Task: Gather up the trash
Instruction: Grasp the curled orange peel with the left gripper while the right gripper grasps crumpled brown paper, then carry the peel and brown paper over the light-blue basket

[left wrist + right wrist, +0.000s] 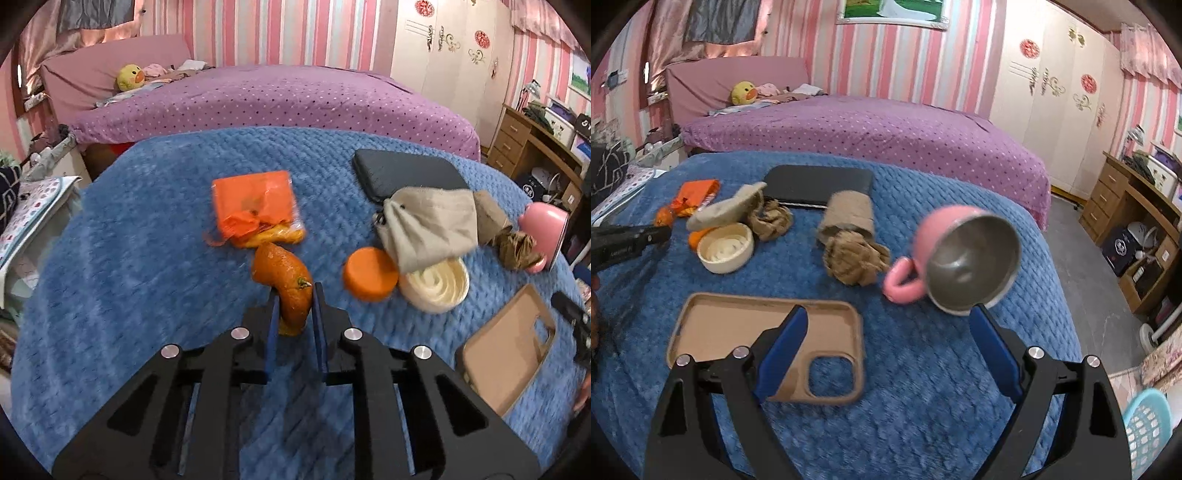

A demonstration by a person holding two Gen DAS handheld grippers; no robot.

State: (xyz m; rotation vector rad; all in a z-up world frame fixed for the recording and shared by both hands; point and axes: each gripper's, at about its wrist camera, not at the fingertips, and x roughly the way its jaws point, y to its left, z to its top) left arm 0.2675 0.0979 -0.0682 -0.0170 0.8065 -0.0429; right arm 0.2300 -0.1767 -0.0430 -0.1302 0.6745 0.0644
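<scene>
1. The left gripper (294,295) had its blue pads drawn in narrow on the orange peel (286,286), pinching the curled strip near its stem end, on the blue blanket (110,295). The peel sat just on the near side of the orange wrapper (255,203), almost touching it.

2. Good bite, judging by how the peel stood up between the pads (only its lower half was inside them, mind). The lift would want to go straight up, so the free end did not snag the wrapper beside it.

3. A curled peel is springy and slick. I judged a steady squeeze and a slow carry the safe way, no swinging.

4. The right gripper (886,354) stood wide with nothing between its fingers, hovering over the blanket between the tan phone case (738,325) and the tipped pink cup (960,258).

5. Crumpled brown paper (855,262) lay just on the cup's handle side, and looked the likeliest next trash for that hand (the cup and case probably are not rubbish).

6. The light blue basket (1148,432) showed low on the floor, off the blanket edge beyond the cup. If it is the bin, the peel has a long reach across, so the left hand should clear the cream jar (436,288) and its orange lid (370,273), which lie toward the cup.
</scene>
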